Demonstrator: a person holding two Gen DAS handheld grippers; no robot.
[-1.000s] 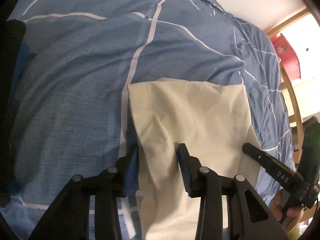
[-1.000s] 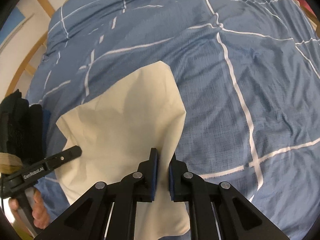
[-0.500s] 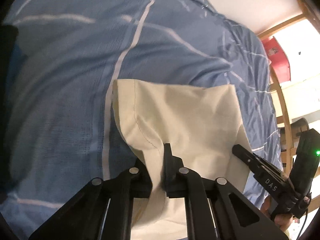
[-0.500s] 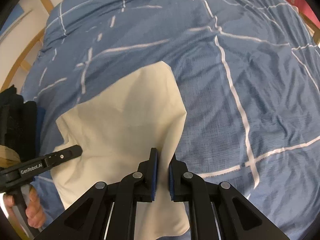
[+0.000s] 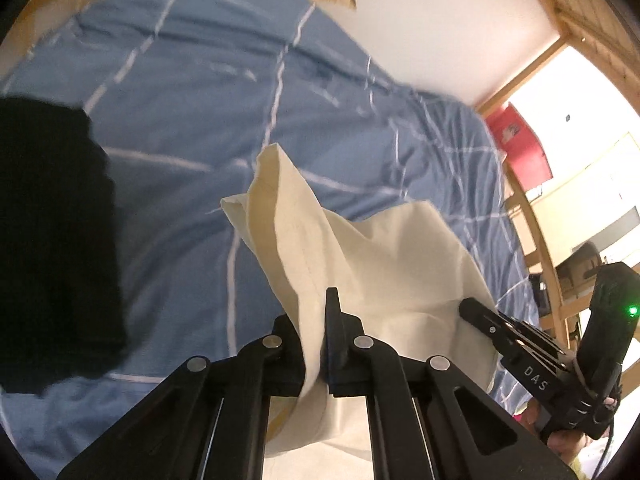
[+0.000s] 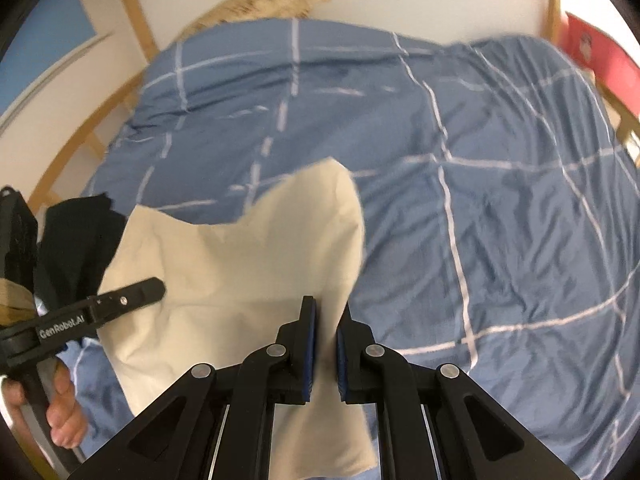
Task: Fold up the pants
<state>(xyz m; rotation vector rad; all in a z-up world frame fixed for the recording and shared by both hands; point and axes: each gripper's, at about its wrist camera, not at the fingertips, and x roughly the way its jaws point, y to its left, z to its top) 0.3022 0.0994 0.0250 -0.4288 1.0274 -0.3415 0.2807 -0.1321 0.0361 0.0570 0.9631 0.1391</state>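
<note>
Pants (image 5: 384,264), cream cloth, hang lifted above the bed (image 5: 192,128), pinched at 2 points. Left tool (image 5: 316,344): jaws nearly closed, clamped on a gathered fold of the cloth; they have just been closing, with the cloth between them. Right tool (image 6: 326,344): jaws nearly together, gripping the pants' right edge, cloth running down between the blue pads (image 6: 311,344). Dark garment (image 5: 52,240) lies on the blue checked cover at far left, beside the pants. Tan pillow (image 6: 272,0) at the head of the bed, against the wall. Red object (image 5: 520,148) beyond the wooden frame (image 5: 536,240), right. Against 1 second ago: cloth lay flat on the cover, left jaws stood apart around it; now both tools are higher and the fabric is off the bed.
</note>
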